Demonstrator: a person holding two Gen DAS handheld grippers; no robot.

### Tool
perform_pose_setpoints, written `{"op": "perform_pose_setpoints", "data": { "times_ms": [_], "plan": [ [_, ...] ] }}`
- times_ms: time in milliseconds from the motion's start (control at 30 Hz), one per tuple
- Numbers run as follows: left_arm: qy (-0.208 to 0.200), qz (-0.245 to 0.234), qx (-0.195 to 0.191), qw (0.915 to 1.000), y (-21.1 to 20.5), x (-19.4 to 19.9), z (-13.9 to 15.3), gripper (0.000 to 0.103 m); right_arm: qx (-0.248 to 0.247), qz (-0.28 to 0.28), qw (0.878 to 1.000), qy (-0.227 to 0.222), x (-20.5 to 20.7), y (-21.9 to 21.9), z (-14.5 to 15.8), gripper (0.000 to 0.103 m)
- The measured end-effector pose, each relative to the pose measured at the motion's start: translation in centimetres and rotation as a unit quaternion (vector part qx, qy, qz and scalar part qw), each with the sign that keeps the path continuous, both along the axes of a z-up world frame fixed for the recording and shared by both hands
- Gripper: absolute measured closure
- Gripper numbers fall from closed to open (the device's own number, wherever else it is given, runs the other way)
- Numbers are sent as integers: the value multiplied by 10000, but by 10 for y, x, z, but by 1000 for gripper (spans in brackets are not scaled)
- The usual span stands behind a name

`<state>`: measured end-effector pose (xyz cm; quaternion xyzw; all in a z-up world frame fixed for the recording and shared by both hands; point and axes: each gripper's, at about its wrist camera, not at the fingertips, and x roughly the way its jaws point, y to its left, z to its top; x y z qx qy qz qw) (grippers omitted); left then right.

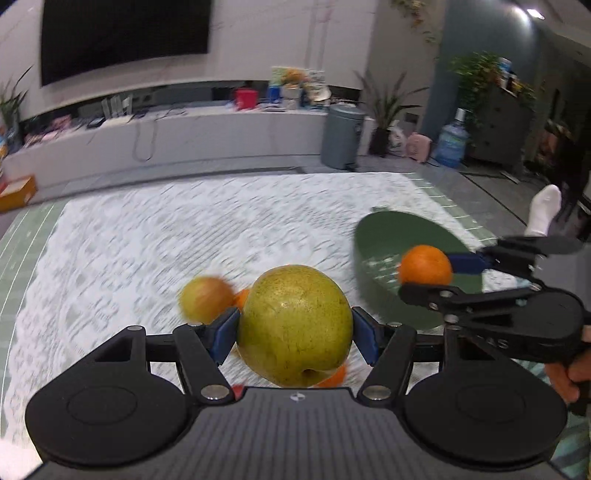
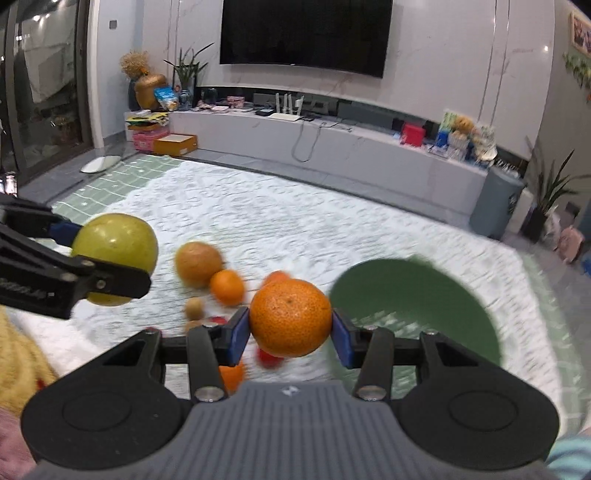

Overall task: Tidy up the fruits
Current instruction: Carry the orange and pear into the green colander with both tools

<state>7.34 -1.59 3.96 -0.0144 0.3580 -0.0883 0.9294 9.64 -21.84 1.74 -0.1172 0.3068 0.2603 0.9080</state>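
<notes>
Right now, a person holds a tool in each hand above a white patterned cloth (image 2: 295,221) spread over a green grid mat on the floor of a living room.

The left tool (image 1: 295,334) has its blue pads pressed against both sides of a large yellow-green pear (image 1: 295,325), jaws set wide around it. The pear hangs clear of the cloth.

The right tool (image 2: 291,334) grips an orange (image 2: 291,317) between its blue pads, jaws set much narrower. The orange is held off the cloth, just to the left of a green bowl (image 2: 443,295) that sits on the cloth. From the left tool's camera the orange appears in front of the bowl's near side.

Loose fruit lies on the cloth between the two tools, all blurred: a yellowish round fruit (image 2: 198,264), a small orange (image 2: 227,287) touching it, a small tan fruit (image 2: 194,308) nearer, and something red (image 2: 269,359) just under the held orange.

Behind, a dark television (image 2: 306,33) hangs on a pale wall over a long low shelf cluttered with boxes. A grey bin (image 2: 496,203) stands at the right, with potted plants nearby.
</notes>
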Motion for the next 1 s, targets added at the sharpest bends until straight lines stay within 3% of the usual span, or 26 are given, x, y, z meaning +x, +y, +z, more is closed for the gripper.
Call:
{"op": "perform_pose_setpoints", "data": {
  "times_ms": [100,367,567,1000],
  "plan": [
    [4,-295,11,9996,-19,15,6,29,-139,-44,9999,-49,15,-14,4,58],
    [203,-1024,58,9945,-67,65,6,29,-337,-76,9988,356,71,-42,-7,58],
    [531,-1569,121,9861,-91,100,-7,29,-438,-119,9950,889,113,-57,-32,58],
    [1205,-2295,536,9643,-125,156,-41,29,-719,84,9823,1726,148,-59,-78,58]
  ]
}}
